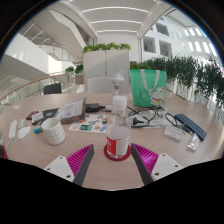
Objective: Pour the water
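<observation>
A clear plastic water bottle [118,128] with a red label band stands upright on the round wooden table [100,170], its base on a red coaster [117,154]. My gripper [113,157] is open, its magenta pads [80,157] spread wide on either side of the bottle's base. The bottle stands between and just ahead of the fingertips, with a gap on each side. A white cup [53,131] sits to the left of the bottle, farther along the table.
Beyond the bottle lie papers, cables, a laptop [69,109] and a green bag [148,86]. A dark flat device [190,126] lies to the right. White cabinets with plants stand behind the table.
</observation>
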Motion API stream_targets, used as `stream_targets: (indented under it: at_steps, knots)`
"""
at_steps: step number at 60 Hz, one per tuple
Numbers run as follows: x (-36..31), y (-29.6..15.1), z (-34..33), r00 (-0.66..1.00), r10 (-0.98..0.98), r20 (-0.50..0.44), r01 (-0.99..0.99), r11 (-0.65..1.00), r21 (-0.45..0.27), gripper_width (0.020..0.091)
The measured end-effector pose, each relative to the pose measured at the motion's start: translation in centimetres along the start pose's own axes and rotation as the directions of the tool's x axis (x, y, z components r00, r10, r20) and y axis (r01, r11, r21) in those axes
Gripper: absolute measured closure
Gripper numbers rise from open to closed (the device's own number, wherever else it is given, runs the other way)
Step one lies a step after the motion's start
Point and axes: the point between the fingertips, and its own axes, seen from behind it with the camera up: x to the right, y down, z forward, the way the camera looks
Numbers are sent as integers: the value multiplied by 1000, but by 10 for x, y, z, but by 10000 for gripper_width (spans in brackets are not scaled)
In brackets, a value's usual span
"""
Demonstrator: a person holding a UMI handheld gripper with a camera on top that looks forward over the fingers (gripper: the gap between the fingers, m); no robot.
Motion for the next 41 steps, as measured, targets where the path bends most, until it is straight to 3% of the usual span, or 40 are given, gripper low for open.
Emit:
stream_targets:
  at_steps: [24, 41]
  knots:
    - [-66, 22, -183, 996, 0, -87, -2, 1000, -18, 280]
    - [-97, -10, -240, 998, -18, -65, 19, 1000, 19, 282]
